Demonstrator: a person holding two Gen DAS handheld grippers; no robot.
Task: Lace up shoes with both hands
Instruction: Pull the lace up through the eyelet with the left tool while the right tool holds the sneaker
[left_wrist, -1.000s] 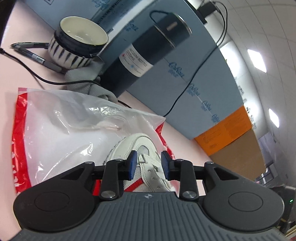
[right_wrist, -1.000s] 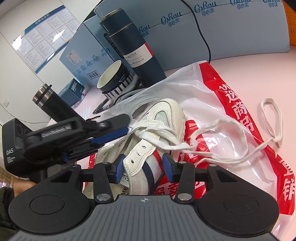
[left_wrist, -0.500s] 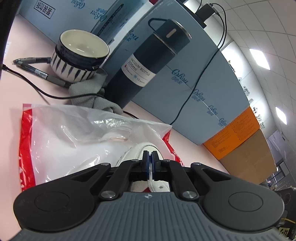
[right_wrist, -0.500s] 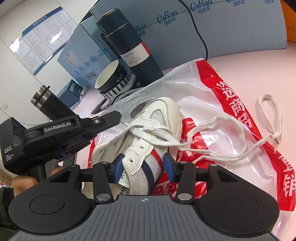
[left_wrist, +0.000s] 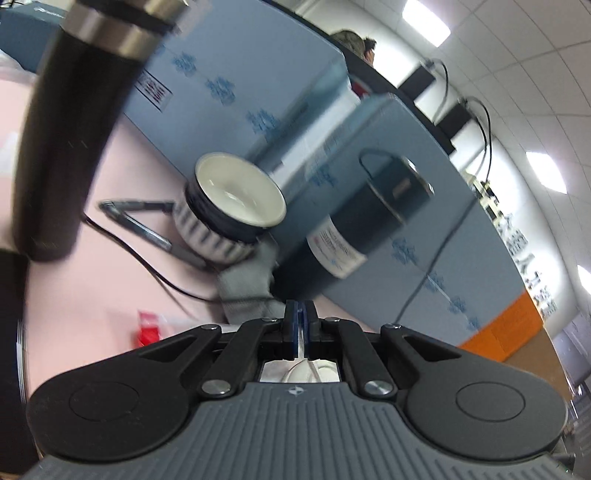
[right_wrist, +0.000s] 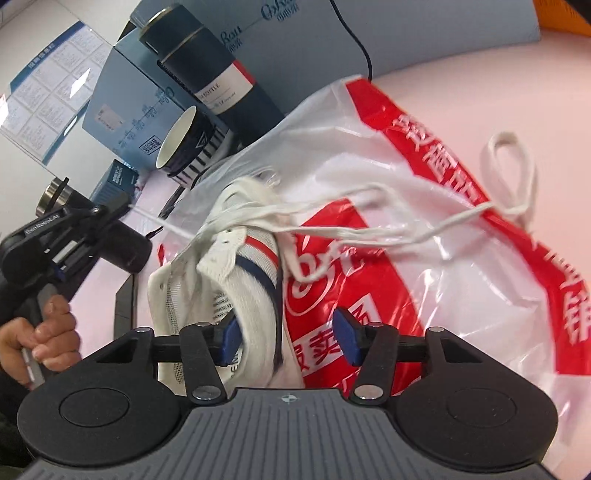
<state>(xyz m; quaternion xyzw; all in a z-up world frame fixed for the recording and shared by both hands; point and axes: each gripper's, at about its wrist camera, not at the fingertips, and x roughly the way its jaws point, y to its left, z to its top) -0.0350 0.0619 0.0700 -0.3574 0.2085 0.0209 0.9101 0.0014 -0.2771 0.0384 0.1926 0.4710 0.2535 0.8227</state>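
Observation:
A white sneaker (right_wrist: 229, 273) with red and navy stripes lies tipped on a red-and-white plastic bag (right_wrist: 424, 177). Its white lace (right_wrist: 369, 229) trails loosely to the right and ends in a loop. My left gripper (right_wrist: 123, 203), held by a hand at the left, is shut on one lace strand and draws it taut from the eyelets. In the left wrist view the left gripper (left_wrist: 300, 321) shows its pads together with the white lace pinched between them. My right gripper (right_wrist: 288, 332) straddles the shoe's heel. Its jaws are opening and the right pad stands off the shoe.
On the pink table behind the shoe stand a dark blue bottle (right_wrist: 218, 74) and a striped mug (right_wrist: 188, 144), with blue boxes (right_wrist: 122, 110) behind. A black flask (left_wrist: 74, 129), pens (left_wrist: 136, 221), a black cable (left_wrist: 147, 266) and a grey cloth (left_wrist: 247, 284) lie near the mug.
My left gripper shut on the lace, then rose and drew back to the left, pulling the strand tight. The shoe rolled onto its side. The right jaws widened around the heel.

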